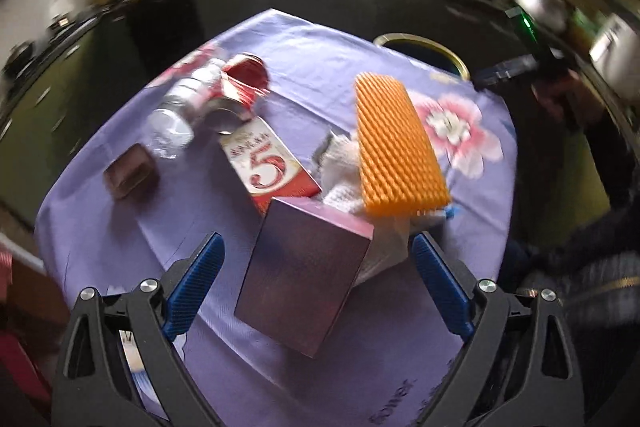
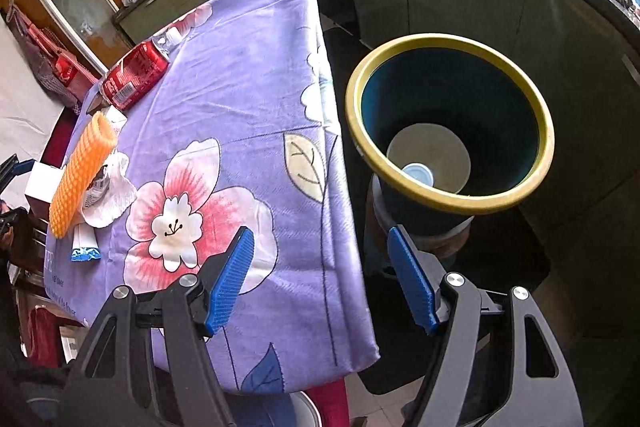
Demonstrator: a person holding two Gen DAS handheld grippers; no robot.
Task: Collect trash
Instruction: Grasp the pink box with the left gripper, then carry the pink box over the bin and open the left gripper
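Spread left fingers (image 1: 316, 267) hovering around purple box (image 1: 304, 275), not yet pinching; next, closing on it and carrying to bin (image 2: 448, 123) beyond empty, spread right fingers (image 2: 320, 279).

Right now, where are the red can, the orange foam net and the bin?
red can (image 2: 134, 75): right wrist view, its side.
orange foam net (image 1: 396, 143): left wrist view, its middle.
bin (image 2: 548, 131): right wrist view, its yellow rim.

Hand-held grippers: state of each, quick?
Left hand-held gripper: open, purple box between its fingers, not gripped.
Right hand-held gripper: open, empty.
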